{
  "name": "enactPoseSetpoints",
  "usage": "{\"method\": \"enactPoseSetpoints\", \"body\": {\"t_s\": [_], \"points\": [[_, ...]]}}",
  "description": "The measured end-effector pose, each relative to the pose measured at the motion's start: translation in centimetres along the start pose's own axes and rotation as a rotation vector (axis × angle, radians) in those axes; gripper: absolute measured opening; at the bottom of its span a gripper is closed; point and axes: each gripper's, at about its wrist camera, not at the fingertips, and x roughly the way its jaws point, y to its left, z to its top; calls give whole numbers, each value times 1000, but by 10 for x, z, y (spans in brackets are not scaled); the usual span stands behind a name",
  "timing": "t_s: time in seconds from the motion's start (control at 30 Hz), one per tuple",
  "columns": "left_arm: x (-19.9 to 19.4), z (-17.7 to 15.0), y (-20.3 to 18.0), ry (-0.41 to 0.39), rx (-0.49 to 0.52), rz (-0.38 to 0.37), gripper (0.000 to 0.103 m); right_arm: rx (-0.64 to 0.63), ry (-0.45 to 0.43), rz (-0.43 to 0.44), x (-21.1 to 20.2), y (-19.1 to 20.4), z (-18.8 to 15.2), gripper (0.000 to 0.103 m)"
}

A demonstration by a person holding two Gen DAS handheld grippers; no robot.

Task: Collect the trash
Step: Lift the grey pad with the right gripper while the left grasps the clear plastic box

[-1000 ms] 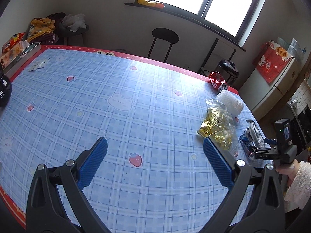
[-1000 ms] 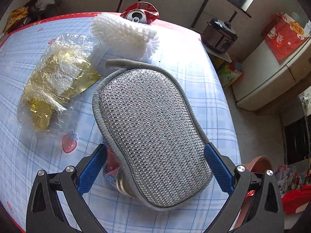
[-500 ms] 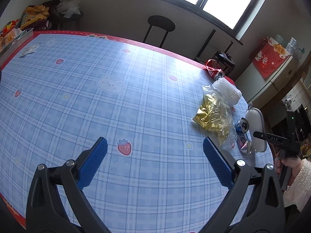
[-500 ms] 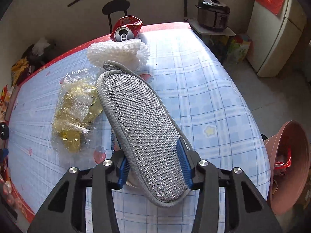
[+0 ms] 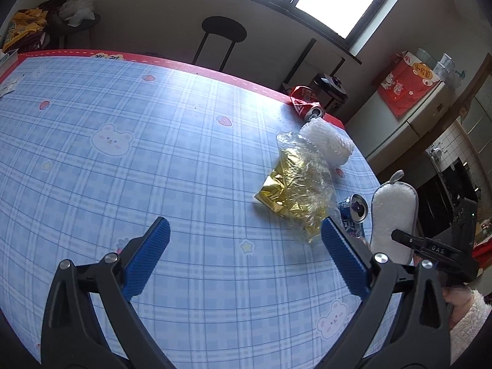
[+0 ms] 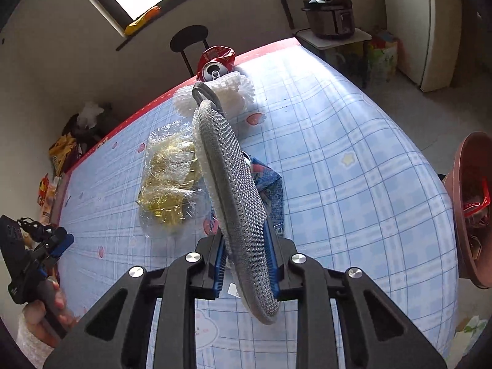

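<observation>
The right gripper (image 6: 246, 261) is pinched tight on a gray scrubbing pad (image 6: 236, 196), its 2 blue pads pressing the pad's flat faces near the lower end. The pad is a long oval with a silvery mesh face and a fluffy white back. It stands on edge, lifted off the table (image 6: 353, 169), with its long axis running away from the gripper and up toward the far edge of the table. Its hanging loop (image 6: 205, 91) is at the far, upper end, and the rounded lower end hangs just past the fingers toward the camera. In the left wrist view the same pad (image 5: 393, 215) shows its white side, loop at the top, above the right corner of the table.

Under the pad lies a crushed blue can (image 6: 270, 184) on its side. Just beside it is a crumpled clear and gold wrapper (image 6: 167, 181). Farther on sits a white foam net (image 6: 229, 90), and behind that a dented red can (image 6: 215, 61), its open top facing the camera.

The left gripper (image 5: 243, 255) is spread wide with nothing between its fingers, hovering over the blue checked cloth near the wrapper (image 5: 295, 184). A brown bin (image 6: 470, 203) with red scraps inside stands off the right edge of the table.
</observation>
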Motion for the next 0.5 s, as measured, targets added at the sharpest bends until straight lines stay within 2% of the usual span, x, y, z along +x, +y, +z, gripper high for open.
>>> {"method": "enactPoseSetpoints", "body": {"t_s": [0.13,0.3,0.4,0.5], "points": [[41,0,-20,76,-68,-108,96,31,8,5,-1,-7,-8,22],[80,8,-38,135,-127,-169,94,44,6,1,0,-8,-10,22],[102,8,-44,218,-125,-165,65,41,5,-3,1,-7,-10,22],[113,4,-39,246,-189,-179,64,33,2,-4,2,-6,-9,22]]}}
